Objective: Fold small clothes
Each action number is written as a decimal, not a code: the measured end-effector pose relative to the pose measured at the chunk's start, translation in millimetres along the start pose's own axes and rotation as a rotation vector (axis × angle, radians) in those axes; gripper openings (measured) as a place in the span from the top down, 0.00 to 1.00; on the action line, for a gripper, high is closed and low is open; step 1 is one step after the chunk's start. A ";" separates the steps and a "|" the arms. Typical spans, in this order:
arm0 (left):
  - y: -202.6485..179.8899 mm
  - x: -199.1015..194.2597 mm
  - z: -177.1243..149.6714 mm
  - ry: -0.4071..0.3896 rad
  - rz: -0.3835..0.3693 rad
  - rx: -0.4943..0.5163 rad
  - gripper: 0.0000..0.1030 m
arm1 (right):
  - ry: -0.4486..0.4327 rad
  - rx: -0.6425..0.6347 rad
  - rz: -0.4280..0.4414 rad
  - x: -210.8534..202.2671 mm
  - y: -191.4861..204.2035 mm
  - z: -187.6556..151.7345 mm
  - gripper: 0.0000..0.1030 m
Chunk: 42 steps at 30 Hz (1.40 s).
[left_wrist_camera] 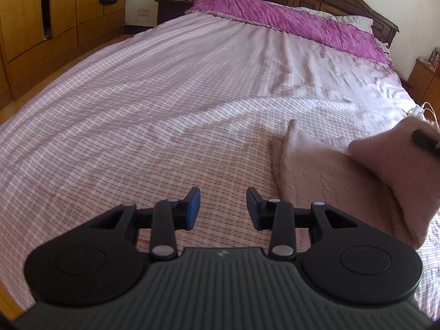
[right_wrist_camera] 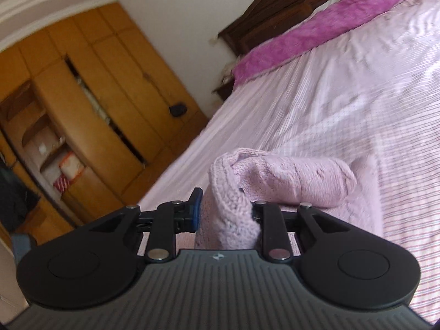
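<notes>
**Right tongs lifted a fold of pink knit while the left tongs waited, spread wide**

The right gripper (right_wrist_camera: 224, 210) was clamped on a thick ribbed edge of the soft, pale pink knitted garment (right_wrist_camera: 288, 178). The fabric bunched between its jaws and spilled forward and to the right of them, down onto the pink-and-white checked bedsheet (right_wrist_camera: 357, 104). In the left wrist view the same garment (left_wrist_camera: 330, 176) lay just to the right of the left gripper (left_wrist_camera: 223, 209), partly flat on the sheet, with one portion raised at the far right where a dark fingertip of the other tool showed. The left gripper stood with its jaws wide apart, holding nothing, above bare sheet.

The knit looked light, limp and stretchy. It would probably sag and roll wherever it went unsupported, as the rounded bulge ahead of the right jaws suggested. It seemed neither slippery nor fragile, though loose stitches might snag on a pad edge. The firmest places to take hold would likely be the ribbed hem or a corner, where the layers are thicker. A second pinch from the left tongs on the nearer flat edge would help keep the fold straight.

As for containers, a tall yellow wooden wardrobe (right_wrist_camera: 96, 96) stood far ahead and left of the right tongs, one door ajar. Its open shelves held a few boxes or packets, too blurred to identify. No basket or bin appeared near either tool.
</notes>
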<state>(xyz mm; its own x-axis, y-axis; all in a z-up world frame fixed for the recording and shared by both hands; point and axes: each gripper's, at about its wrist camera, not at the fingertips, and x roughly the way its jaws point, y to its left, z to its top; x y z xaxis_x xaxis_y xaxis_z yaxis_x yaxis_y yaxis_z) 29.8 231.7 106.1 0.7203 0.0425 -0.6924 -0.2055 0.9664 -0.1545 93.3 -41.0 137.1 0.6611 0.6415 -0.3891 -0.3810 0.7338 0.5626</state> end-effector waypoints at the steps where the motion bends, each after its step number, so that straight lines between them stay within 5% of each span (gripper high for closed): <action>1: 2.8 -0.4 1.4 -0.003 0.003 -0.003 0.62 | 0.032 -0.024 -0.008 13.5 8.4 -7.4 0.73; 8: 7.0 2.8 12.7 -0.028 -0.032 -0.038 0.62 | 0.233 -0.151 -0.105 92.0 39.7 -63.3 0.71; 13: -18.0 16.1 20.7 -0.029 -0.098 0.006 0.62 | 0.201 -0.215 -0.087 78.8 61.0 -81.6 0.49; 22: -81.2 60.3 16.4 0.050 -0.235 0.076 0.62 | 0.092 -0.205 -0.078 -8.8 51.0 -69.9 0.40; 27: -105.4 93.1 5.1 0.103 -0.217 0.103 0.62 | 0.006 -0.202 -0.223 -44.4 22.5 -66.6 0.36; 32: -111.8 102.7 0.7 0.066 -0.183 0.101 0.62 | -0.016 -0.125 -0.343 -55.8 -14.6 -68.2 0.35; 42: -109.9 96.2 -5.8 0.006 -0.122 0.113 0.62 | 0.005 -0.020 -0.331 -47.6 -45.4 -84.7 0.34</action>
<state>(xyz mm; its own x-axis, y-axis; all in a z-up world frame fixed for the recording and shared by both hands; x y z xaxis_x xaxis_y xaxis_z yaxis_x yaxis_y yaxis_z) 117.8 128.2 52.5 0.7313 -0.0784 -0.6775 -0.0406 0.9866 -0.1581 24.4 -85.9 68.3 0.7482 0.3689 -0.5515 -0.1589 0.9066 0.3909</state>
